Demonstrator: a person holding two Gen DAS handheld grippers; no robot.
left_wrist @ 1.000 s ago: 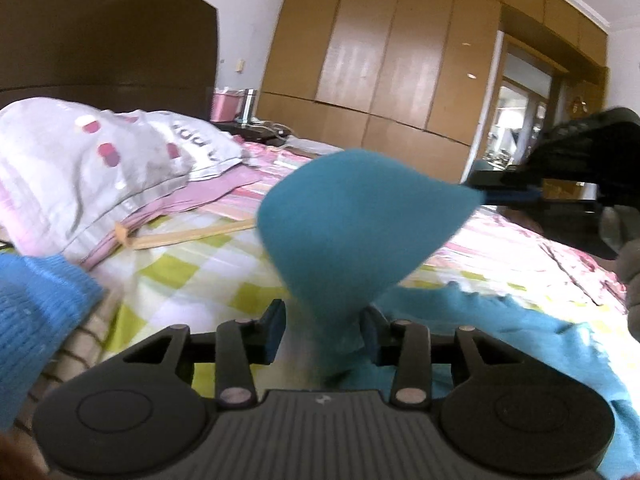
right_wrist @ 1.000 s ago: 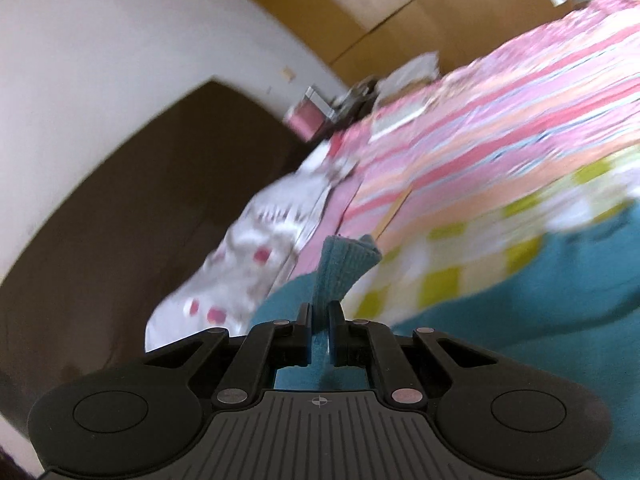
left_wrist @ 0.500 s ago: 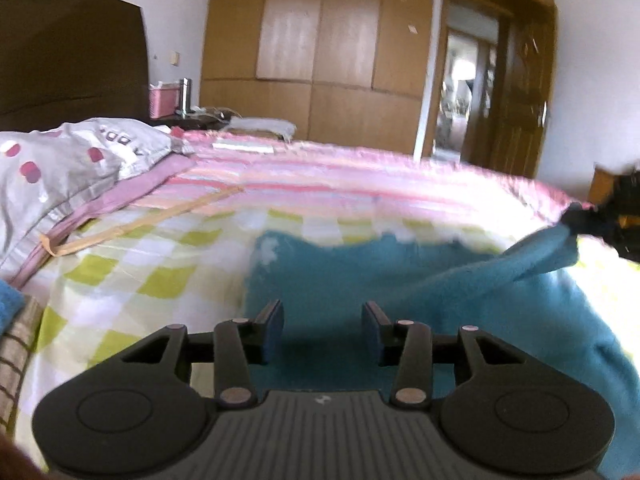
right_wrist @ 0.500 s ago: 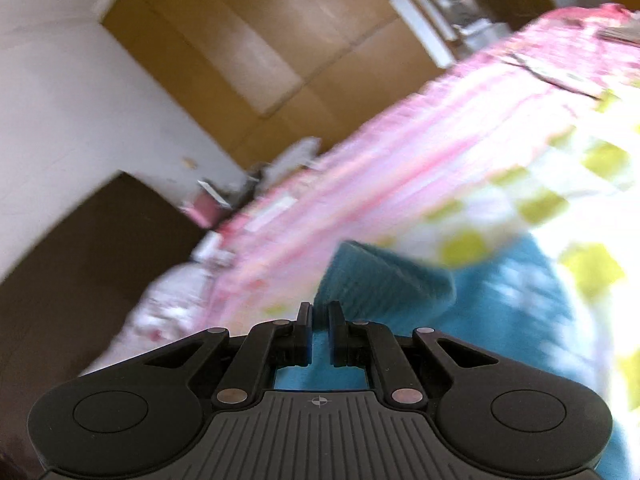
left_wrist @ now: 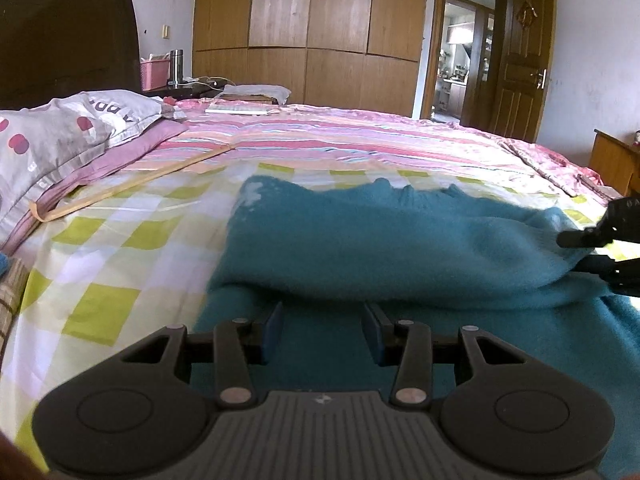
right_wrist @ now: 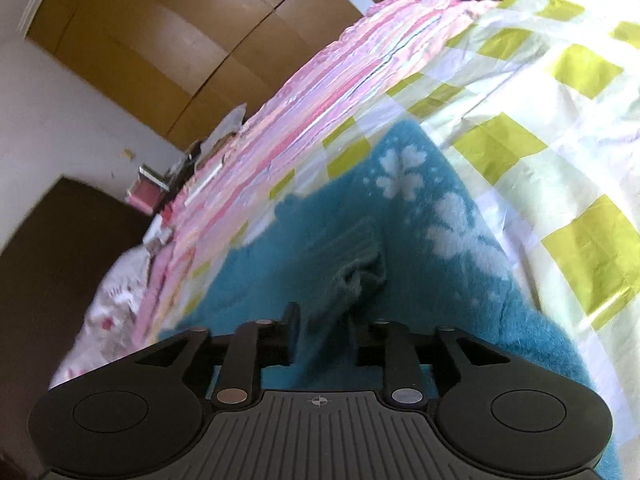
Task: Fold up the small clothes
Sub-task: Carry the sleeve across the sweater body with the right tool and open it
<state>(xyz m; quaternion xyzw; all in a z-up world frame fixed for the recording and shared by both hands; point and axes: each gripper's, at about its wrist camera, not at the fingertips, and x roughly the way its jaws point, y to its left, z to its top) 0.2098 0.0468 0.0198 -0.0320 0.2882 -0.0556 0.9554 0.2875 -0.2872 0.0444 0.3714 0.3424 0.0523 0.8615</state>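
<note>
Wide bed (left_wrist: 120, 248) with a yellow-green and white checked sheet near, pink striped cover (left_wrist: 340, 140) on the far half. Bare checked sheet lies open to the left of the garment as far as the grey pillow with pink dots (left_wrist: 52, 140) at far left; more open sheet to the right in the right wrist view. A pale wooden stick (left_wrist: 132, 188) lies slanted on the sheet near the pillow, well apart from the garment. Brown wooden wardrobe (left_wrist: 320, 32) along the far wall; open doorway (left_wrist: 460, 60) to its right.

Teal fuzzy knit garment (left_wrist: 380, 240) lies on the checked sheet, centre to right, near edge under both grippers. One layer is doubled over the lower one, forming a rounded fold running left to right. White flower pattern visible near its right edge in the right wrist view; ribbed cuff end bunched in the middle.

Left gripper (left_wrist: 322, 332): jaws parted, nothing pinched, low over the flat lower layer just short of the fold.

Right gripper (right_wrist: 322, 332): jaws opening, teal fabric between them, pads no longer pressing it.
</note>
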